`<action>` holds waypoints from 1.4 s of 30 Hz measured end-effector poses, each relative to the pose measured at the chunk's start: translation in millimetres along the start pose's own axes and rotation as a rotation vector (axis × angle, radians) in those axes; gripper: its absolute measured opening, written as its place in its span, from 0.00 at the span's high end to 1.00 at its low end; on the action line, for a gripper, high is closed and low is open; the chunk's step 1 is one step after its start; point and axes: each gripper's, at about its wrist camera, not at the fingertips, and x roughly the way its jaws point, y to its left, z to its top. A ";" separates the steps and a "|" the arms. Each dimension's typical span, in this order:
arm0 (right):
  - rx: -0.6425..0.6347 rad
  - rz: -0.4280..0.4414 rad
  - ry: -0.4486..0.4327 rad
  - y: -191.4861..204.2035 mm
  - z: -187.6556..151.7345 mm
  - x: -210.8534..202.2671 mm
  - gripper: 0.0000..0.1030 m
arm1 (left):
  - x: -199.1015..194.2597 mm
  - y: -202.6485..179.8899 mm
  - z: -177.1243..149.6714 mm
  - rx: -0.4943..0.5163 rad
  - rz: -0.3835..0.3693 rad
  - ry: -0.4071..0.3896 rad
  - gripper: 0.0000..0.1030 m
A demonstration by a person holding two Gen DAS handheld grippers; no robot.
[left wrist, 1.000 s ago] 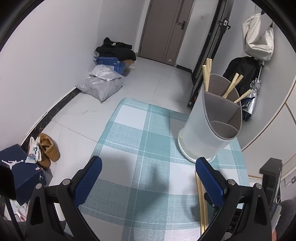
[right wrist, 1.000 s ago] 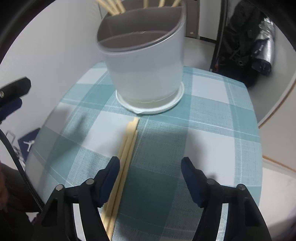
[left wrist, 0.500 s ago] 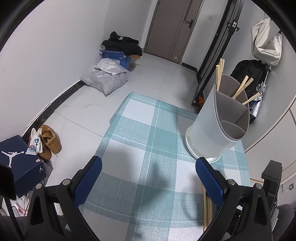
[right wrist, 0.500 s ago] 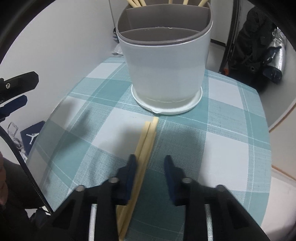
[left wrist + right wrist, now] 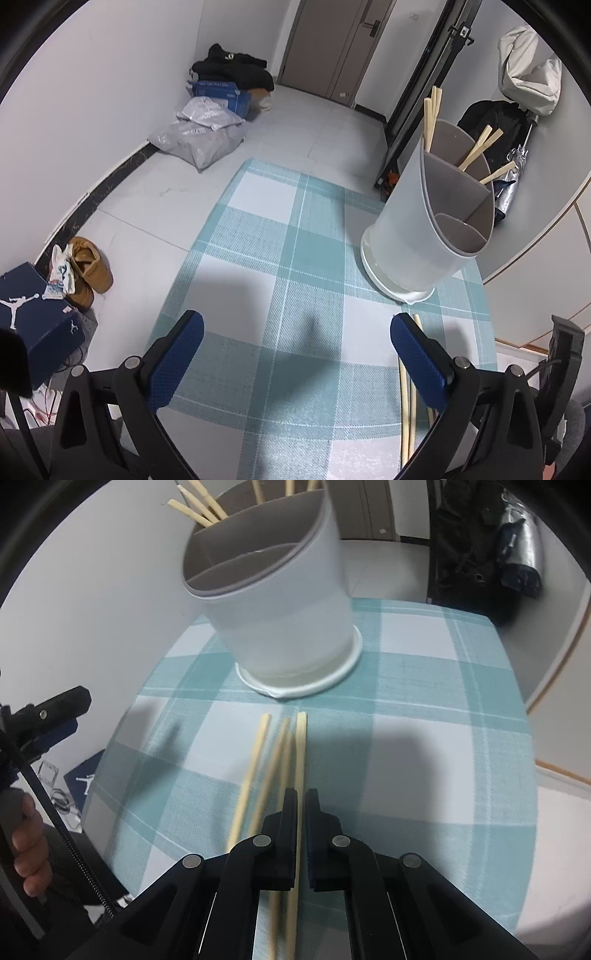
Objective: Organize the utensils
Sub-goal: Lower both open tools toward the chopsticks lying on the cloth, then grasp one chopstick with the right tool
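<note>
pale wooden chopstick [image 5: 301, 753], slim and straight, pinched in right gripper [image 5: 301, 805].

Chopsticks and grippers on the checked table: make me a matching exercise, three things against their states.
1. left gripper
2. right gripper
3. utensil holder

a. stands on the checked cloth, chopsticks sticking out of it
b. jaws apart, nothing between them
c. shut on a chopstick on the cloth

Pairs: 1-b, 2-c, 3-a
</note>
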 end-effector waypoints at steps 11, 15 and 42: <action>-0.111 -0.055 0.067 2.8 -6.2 -2.4 0.94 | 4.1 -3.5 -2.1 -0.010 0.021 0.039 0.03; -0.127 -0.065 0.054 5.1 13.8 5.0 0.83 | 5.7 -4.0 -1.9 0.001 0.043 0.044 0.03; -0.172 -0.042 0.043 9.8 54.8 29.8 0.94 | 5.5 -16.0 -3.8 0.046 0.064 -0.032 0.03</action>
